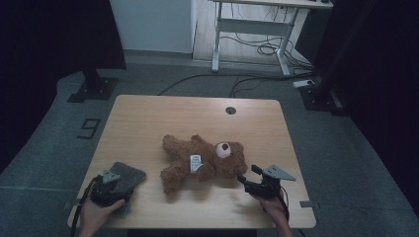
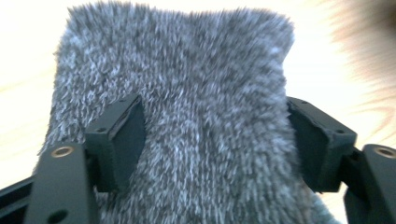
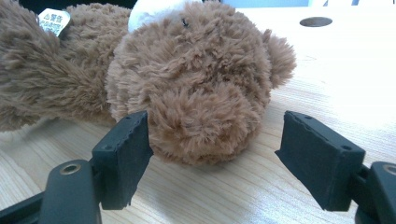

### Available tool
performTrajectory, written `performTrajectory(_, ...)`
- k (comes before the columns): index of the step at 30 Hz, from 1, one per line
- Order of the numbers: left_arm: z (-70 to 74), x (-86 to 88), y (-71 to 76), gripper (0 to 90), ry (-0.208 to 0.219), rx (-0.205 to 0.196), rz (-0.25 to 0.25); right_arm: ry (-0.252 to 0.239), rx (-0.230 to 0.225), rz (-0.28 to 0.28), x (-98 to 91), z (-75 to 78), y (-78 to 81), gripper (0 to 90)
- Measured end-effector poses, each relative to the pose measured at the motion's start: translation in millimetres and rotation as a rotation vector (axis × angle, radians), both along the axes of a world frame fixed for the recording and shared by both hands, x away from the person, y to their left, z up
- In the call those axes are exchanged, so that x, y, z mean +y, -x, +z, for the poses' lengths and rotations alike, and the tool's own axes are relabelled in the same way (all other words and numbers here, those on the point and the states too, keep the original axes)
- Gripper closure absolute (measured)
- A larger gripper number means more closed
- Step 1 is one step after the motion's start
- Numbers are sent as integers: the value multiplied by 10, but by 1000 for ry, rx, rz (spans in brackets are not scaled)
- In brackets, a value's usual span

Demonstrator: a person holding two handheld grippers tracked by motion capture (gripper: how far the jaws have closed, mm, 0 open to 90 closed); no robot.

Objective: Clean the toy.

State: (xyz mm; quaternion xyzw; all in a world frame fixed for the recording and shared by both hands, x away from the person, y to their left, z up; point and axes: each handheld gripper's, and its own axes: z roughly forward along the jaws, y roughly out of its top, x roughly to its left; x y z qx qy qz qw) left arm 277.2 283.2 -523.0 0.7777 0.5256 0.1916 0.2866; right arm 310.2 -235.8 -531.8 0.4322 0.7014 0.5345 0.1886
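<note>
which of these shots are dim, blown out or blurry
High view: dim overall, room edges nearly black, soft shadow under the teddy bear. Left gripper view: grey cloth smeared with blur, table washed out. Right gripper view: bear sharp, far table overexposed.

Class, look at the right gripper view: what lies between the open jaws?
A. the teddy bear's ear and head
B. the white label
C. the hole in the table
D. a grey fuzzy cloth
A: the brown teddy bear's ear sits between the right gripper's open jaws, which stand apart.
</note>
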Motion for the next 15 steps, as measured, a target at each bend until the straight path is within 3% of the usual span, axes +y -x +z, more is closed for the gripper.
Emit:
performTrajectory(4,261,-56,55,216,67,-93,-31,-7,-4,0,-16,14,7,240)
performTrajectory(8,451,-169,98,210,98,-160,-71,-13,-9,2,-25,34,36,240)
performTrajectory(15,503,-361,190,209,157,-206,-129,-7,-15,31,2,43,160,240)
